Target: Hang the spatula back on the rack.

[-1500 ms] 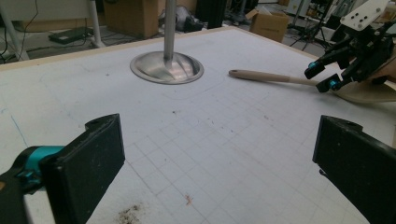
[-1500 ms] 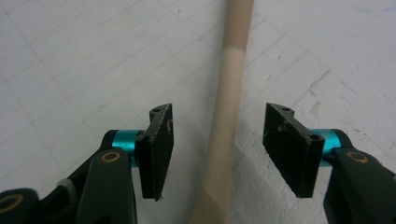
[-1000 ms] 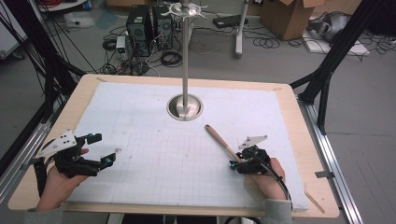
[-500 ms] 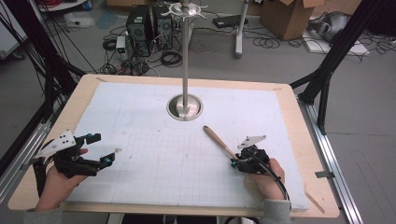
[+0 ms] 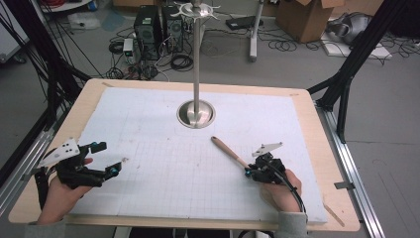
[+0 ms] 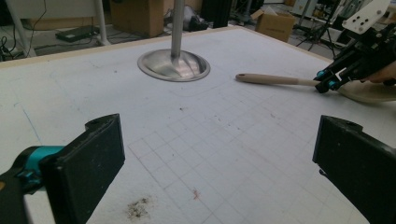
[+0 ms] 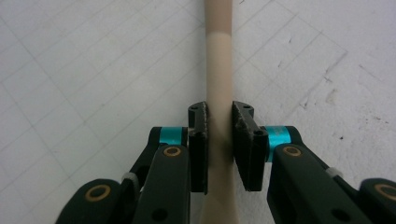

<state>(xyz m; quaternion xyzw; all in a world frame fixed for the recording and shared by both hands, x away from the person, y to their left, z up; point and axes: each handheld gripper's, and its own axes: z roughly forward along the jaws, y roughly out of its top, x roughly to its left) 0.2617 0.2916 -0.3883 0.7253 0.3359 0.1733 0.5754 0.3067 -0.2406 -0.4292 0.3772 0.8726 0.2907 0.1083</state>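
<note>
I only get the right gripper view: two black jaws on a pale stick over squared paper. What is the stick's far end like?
Observer: The wooden stick ends in a darker rounded tip, pointing toward a metal stand's round base.
Operator: Is anything else holding it?
Observer: No. The left gripper rests apart, at the mat's other side, jaws wide open and empty.
Operator: What is that stand?
Observer: A tall steel pole topped with a ring of hooks.
</note>
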